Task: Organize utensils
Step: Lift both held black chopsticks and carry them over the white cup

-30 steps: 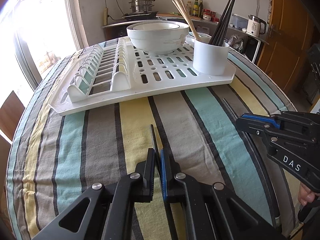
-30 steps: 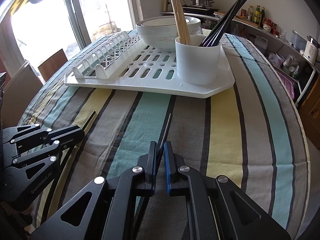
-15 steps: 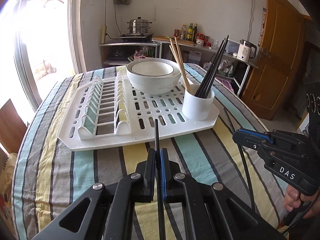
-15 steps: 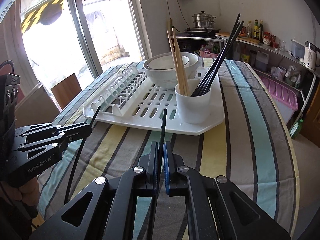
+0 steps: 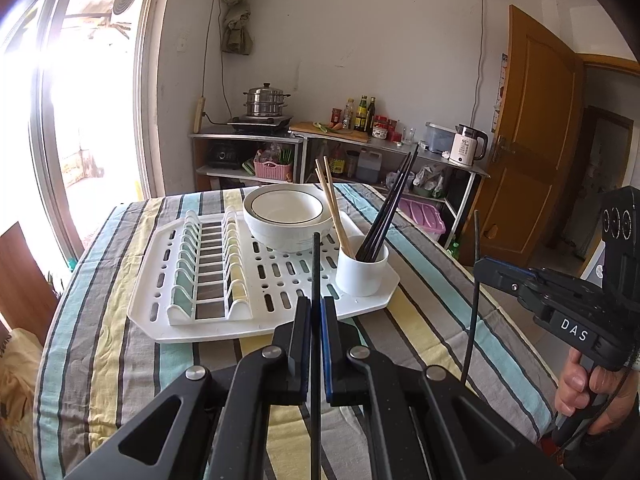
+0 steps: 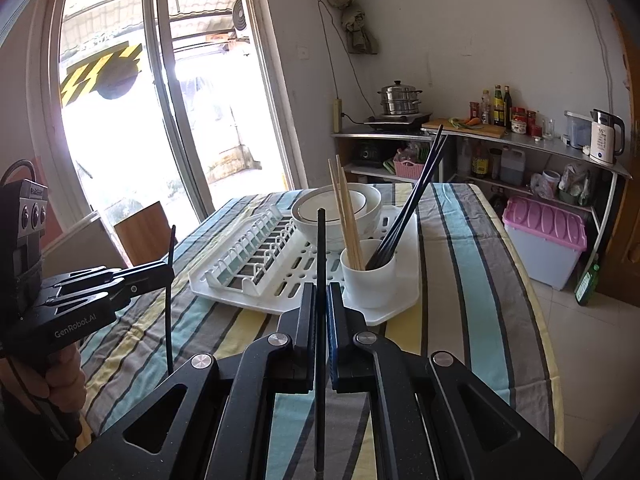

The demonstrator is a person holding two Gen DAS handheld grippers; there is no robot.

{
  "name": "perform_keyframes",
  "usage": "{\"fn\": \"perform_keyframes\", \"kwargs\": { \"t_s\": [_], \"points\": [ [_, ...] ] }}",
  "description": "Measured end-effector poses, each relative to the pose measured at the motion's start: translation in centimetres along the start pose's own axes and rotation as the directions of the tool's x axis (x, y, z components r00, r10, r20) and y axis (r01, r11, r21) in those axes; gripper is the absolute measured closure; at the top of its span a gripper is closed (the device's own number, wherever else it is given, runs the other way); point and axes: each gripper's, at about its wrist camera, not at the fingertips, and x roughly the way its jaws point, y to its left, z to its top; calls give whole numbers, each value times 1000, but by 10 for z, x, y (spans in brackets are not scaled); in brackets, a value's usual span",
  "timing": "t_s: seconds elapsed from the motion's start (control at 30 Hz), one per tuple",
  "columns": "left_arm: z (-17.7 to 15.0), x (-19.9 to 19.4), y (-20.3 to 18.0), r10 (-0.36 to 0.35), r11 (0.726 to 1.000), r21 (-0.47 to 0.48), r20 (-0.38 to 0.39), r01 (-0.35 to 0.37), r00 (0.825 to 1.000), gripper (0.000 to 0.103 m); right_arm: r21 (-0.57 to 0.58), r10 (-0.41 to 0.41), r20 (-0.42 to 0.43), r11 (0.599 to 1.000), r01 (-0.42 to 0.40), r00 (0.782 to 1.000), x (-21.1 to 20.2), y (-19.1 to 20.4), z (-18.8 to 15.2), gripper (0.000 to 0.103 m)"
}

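My left gripper [image 5: 315, 304] is shut on a black chopstick [image 5: 316, 264] held upright above the striped table. My right gripper [image 6: 319, 292] is shut on another black chopstick [image 6: 320, 248], also upright. Each gripper shows in the other's view, the right one [image 5: 480, 266] with its chopstick [image 5: 474, 300] and the left one [image 6: 170, 270] with its chopstick [image 6: 170, 312]. Ahead, a white cup [image 5: 362, 270] on a white drying rack [image 5: 280, 280] holds black chopsticks [image 5: 390, 212] and wooden chopsticks [image 5: 334, 212]. The cup also shows in the right wrist view [image 6: 370, 276].
Nested white bowls [image 5: 286, 216] sit on the rack behind the cup. The rack's plate slots [image 5: 208, 264] are at its left. The table edge drops off at right [image 6: 548, 340]. Shelves with a steamer pot [image 5: 266, 102], bottles and a kettle [image 5: 466, 150] line the far wall.
Both grippers rose from the tabletop with their chopsticks and tilted up, so the chopsticks now stand upright. The rack and cup look farther away.
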Motion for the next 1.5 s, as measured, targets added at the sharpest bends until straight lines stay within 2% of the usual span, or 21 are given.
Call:
{"fn": "perform_keyframes", "kwargs": {
  "t_s": [0.5,0.73,1.07,1.5],
  "points": [
    [9,-6,-9,-57,998,3,48,57,997,99,4,-4,71,1000,4,997,-21,-5,8,99],
    [28,1,-13,-80,997,10,66,80,995,99,-6,-11,91,1000,12,996,-23,-6,20,99],
    [75,22,-25,-107,994,35,75,105,991,99,-19,-22,122,1000,25,992,-19,-10,48,99],
    [147,36,-35,-131,991,52,124,126,984,99,-41,-35,190,998,44,981,-10,-14,102,99]
  ]
}}
